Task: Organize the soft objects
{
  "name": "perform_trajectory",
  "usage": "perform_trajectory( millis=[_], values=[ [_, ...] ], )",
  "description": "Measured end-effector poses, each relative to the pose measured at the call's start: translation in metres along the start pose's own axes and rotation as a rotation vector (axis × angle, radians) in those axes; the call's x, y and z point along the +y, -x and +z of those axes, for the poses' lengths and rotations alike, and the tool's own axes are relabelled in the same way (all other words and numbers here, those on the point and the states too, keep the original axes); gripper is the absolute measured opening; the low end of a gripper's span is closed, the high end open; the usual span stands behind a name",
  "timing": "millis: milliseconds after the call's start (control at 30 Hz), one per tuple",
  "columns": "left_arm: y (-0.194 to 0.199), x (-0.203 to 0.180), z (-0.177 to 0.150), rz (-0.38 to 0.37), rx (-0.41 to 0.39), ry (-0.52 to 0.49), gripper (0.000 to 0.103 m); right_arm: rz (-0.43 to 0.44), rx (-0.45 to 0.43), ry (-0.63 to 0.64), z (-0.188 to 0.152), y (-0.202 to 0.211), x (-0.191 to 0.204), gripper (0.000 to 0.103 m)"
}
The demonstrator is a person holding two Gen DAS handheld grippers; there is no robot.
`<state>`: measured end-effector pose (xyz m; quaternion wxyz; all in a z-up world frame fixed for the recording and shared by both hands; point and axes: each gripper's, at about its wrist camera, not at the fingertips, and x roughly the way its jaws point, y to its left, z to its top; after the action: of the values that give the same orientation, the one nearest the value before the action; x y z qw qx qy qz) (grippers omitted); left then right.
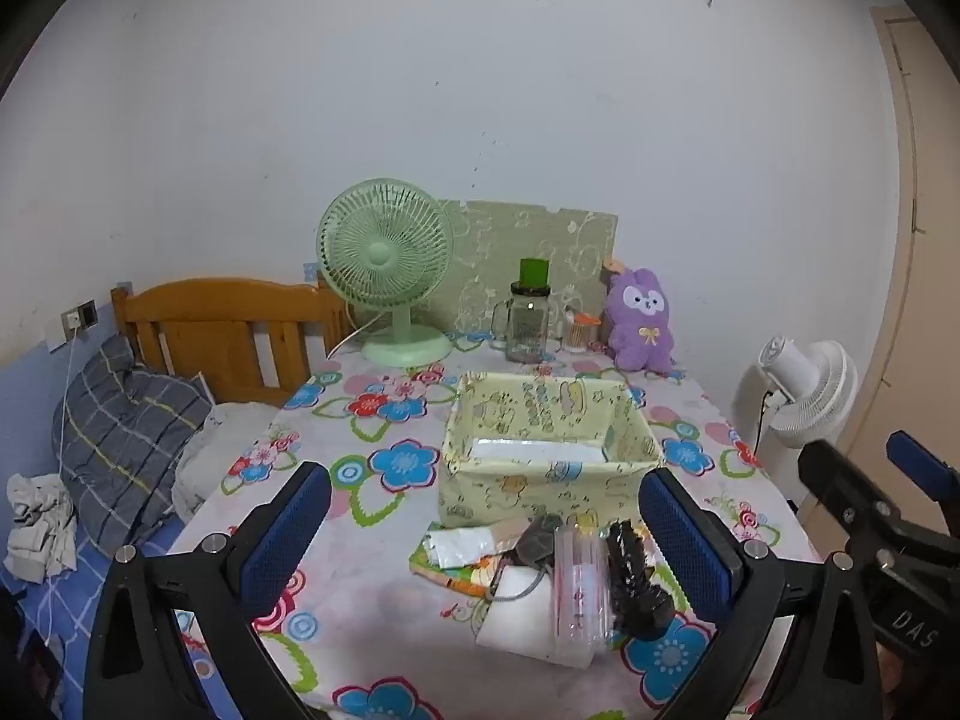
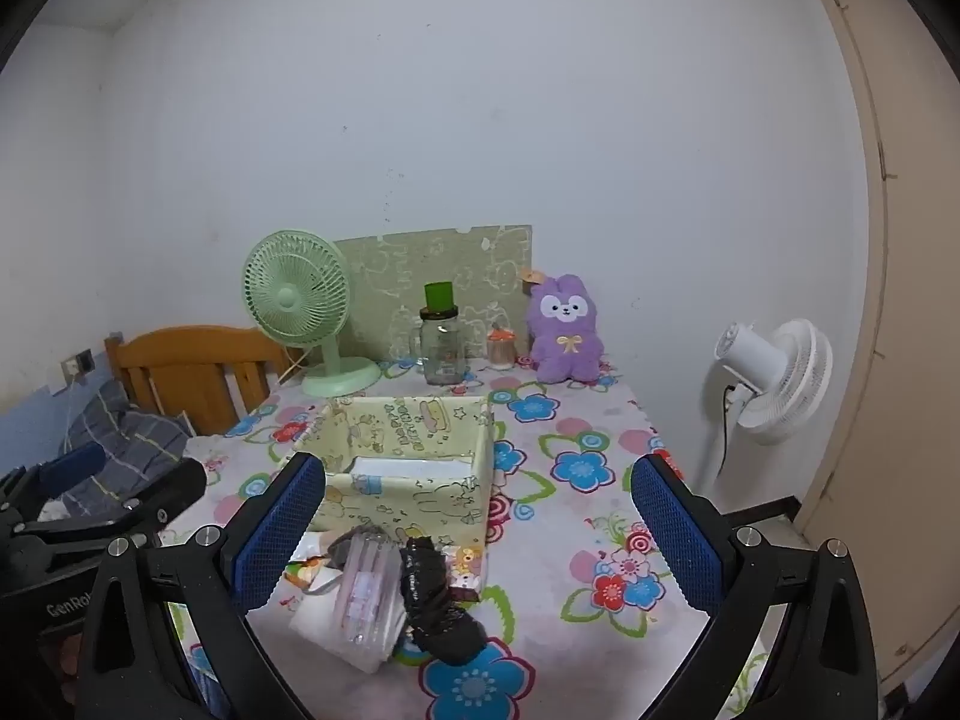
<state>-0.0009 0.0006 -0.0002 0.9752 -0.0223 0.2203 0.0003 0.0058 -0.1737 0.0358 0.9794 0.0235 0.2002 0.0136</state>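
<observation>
Flowered table (image 1: pixel 372 618), bearing all. At its middle, yellow fabric box (image 1: pixel 549 468), open-topped, a white pack lying inside. Behind box: green fan (image 1: pixel 384 276), purple plush (image 1: pixel 639 321), glass jar (image 1: pixel 528 321). Just in front of box: heap of soft things (image 1: pixel 552 576), touching the cloth. Near the heap, above table: left gripper (image 1: pixel 480 546) and right gripper (image 2: pixel 474 534), both spread wide, holding nothing.

We look forward from both wrists, tilted slightly down, near the table (image 1: pixel 372 618). Both views share the fabric box (image 1: pixel 549 468) (image 2: pixel 408 480) at twelve o'clock.
</observation>
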Motion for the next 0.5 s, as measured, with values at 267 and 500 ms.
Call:
perform_trajectory(
  millis=[267, 500],
  values=[
    [-0.009, -0.012, 0.003, 0.006, 0.008, -0.019, 0.102, -0.01, -0.002, 0.01, -0.001, -0.007, -0.003, 0.103],
    [-0.013, -0.005, 0.002, -0.011, 0.01, -0.012, 0.102, -0.014, 0.007, 0.006, -0.004, -0.018, -0.002, 0.103]
  ],
)
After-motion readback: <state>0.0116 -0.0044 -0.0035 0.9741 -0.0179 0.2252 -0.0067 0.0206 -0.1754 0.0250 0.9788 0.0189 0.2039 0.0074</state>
